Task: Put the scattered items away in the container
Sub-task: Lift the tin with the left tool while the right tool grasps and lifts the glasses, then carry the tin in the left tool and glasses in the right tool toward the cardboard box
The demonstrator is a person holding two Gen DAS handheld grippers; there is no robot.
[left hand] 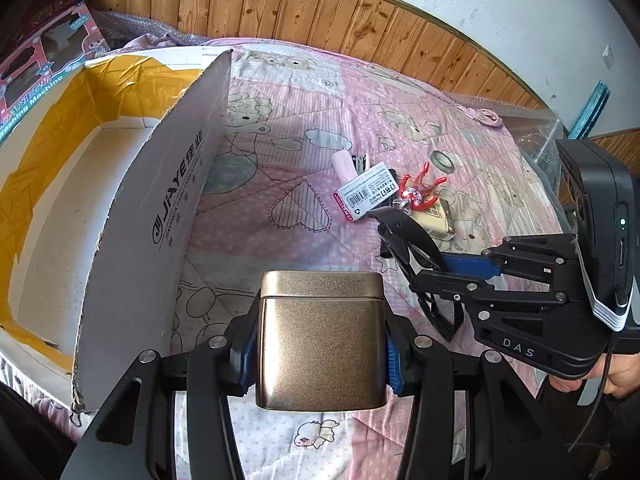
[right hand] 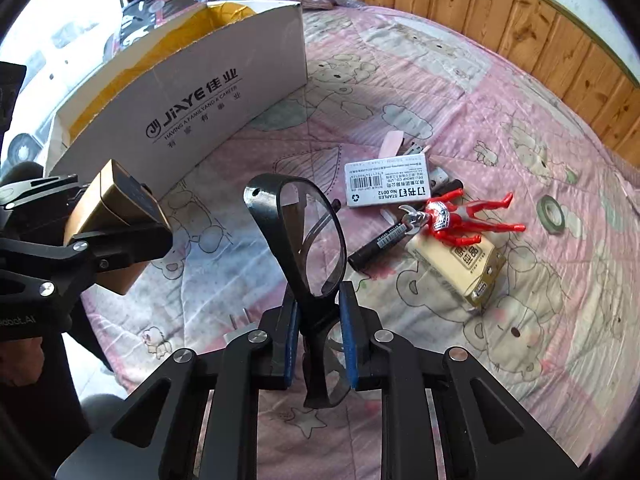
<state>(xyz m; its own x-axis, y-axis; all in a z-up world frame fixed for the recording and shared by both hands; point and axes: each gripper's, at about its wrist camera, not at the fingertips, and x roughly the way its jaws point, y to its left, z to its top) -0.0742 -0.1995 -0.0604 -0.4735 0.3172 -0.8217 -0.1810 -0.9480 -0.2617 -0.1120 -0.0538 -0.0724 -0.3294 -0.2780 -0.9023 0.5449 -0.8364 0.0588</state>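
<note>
Gold-coloured tin (left hand: 322, 340), square-sided with rounded corners, a separate lid band and a speckled metallic finish, sits clamped between the blue-padded fingers of the left gripper (left hand: 322, 350), held above the quilt just beside the cardboard box (left hand: 152, 216). In the right wrist view the same tin (right hand: 114, 216) hangs near the box's printed wall. The right gripper (right hand: 320, 344) is closed on a pair of black-framed glasses (right hand: 308, 240), pinching the frame near the bridge so one clear lens stands upright above the fingers and the other hangs below.

The box is white outside, open at the top, with yellow-brown tape lining its inner walls; its long side reads "JIAYE" with Chinese characters and the line "HAVING A FAMILY AND A CAREER".

Further out on the pink bear-print quilt (right hand: 500, 120) lies a cluster of loose items: a grey staples box (right hand: 386, 186) marked "STAPLES No.0012" with a barcode, a red and silver action figure (right hand: 460, 218) lying across a cream tissue packet (right hand: 460, 268), a black marker (right hand: 382, 244), a pink tube (right hand: 392, 142) and a roll of tape (right hand: 552, 214) set apart to the right. The left-hand gripper body seen from the right wrist shows the letters "obot.AI"; the right one shows "DAS".
</note>
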